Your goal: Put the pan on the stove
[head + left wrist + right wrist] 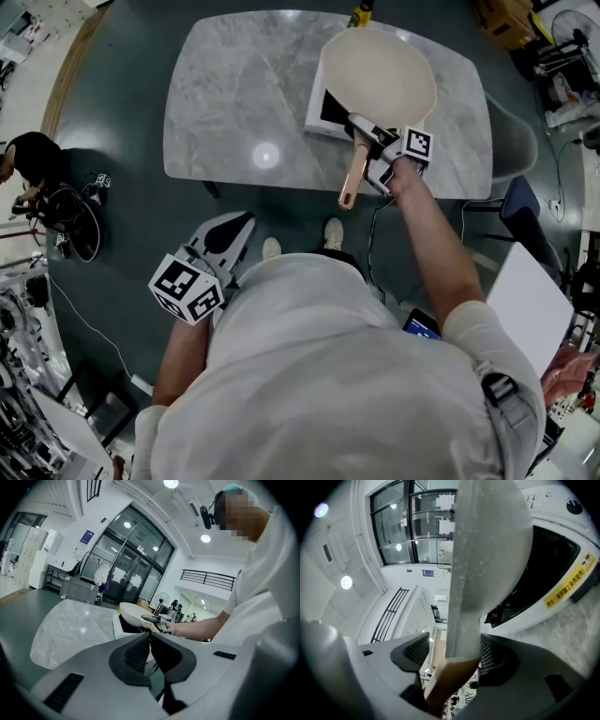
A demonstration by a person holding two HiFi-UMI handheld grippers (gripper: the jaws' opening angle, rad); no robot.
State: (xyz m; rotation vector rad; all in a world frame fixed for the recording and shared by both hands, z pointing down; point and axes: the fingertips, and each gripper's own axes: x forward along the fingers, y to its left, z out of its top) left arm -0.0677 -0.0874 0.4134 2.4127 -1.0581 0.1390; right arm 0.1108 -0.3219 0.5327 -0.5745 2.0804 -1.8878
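The cream pan (380, 75) sits on the white stove (323, 111) with the black top, at the right of the marble table (234, 94). Its copper-brown handle (356, 173) sticks out over the near table edge. My right gripper (368, 141) is at the handle's root. In the right gripper view the handle (447, 681) lies between the jaws with a gap beside the left pad, so the right gripper (452, 653) is open. The pan's underside (487, 550) and the stove (553, 573) fill that view. My left gripper (230, 230) hangs off the table, shut and holding nothing (150, 644).
A yellow object (361, 14) lies at the table's far edge. A grey chair (511, 141) stands at the table's right end. A person (33, 155) crouches by cables at the far left. A white board (530, 300) leans at the right.
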